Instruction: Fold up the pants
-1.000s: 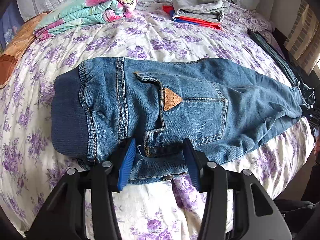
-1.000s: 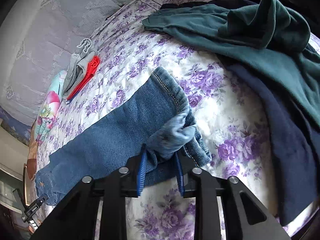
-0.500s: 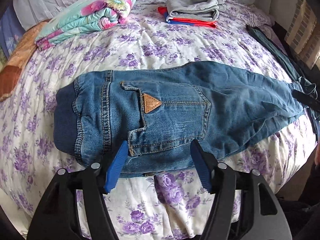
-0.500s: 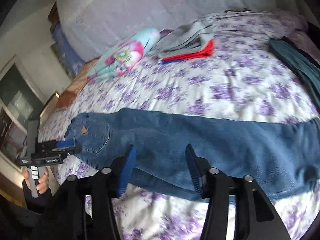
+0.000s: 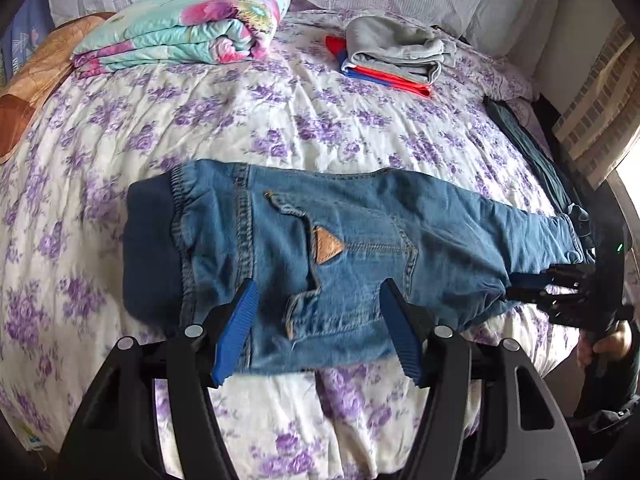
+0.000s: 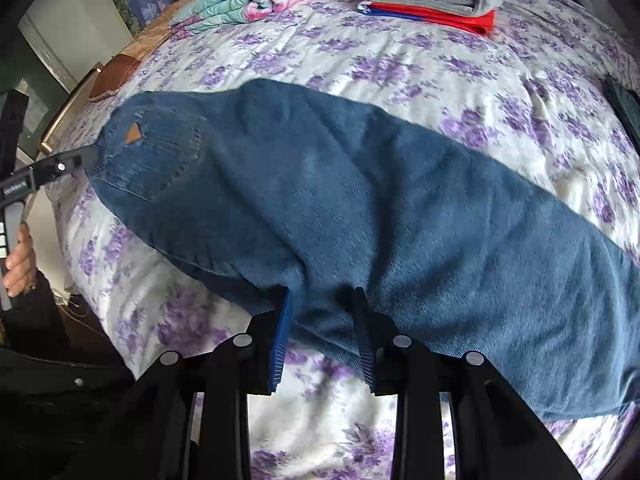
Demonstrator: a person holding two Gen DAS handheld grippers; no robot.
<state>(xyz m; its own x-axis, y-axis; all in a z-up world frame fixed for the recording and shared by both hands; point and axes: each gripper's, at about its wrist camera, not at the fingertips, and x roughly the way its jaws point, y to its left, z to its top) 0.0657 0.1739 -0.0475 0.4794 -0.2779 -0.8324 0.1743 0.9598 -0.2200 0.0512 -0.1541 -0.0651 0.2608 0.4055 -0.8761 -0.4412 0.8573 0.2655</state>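
Both grippers, left (image 5: 316, 324) and right (image 6: 324, 336), gape over the jeans (image 5: 360, 256).

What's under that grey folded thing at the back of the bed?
Beneath the grey folded garment lies a red cloth, with a blue edge showing along it. Both rest on the floral bedspread. How far the red piece runs underneath is covered by the grey one.

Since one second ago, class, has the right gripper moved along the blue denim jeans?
Yes. The right gripper left the crumpled hem beside the dark teal clothes and now sits open at the mid-leg of the blue denim jeans, nearer the tan triangular patch.
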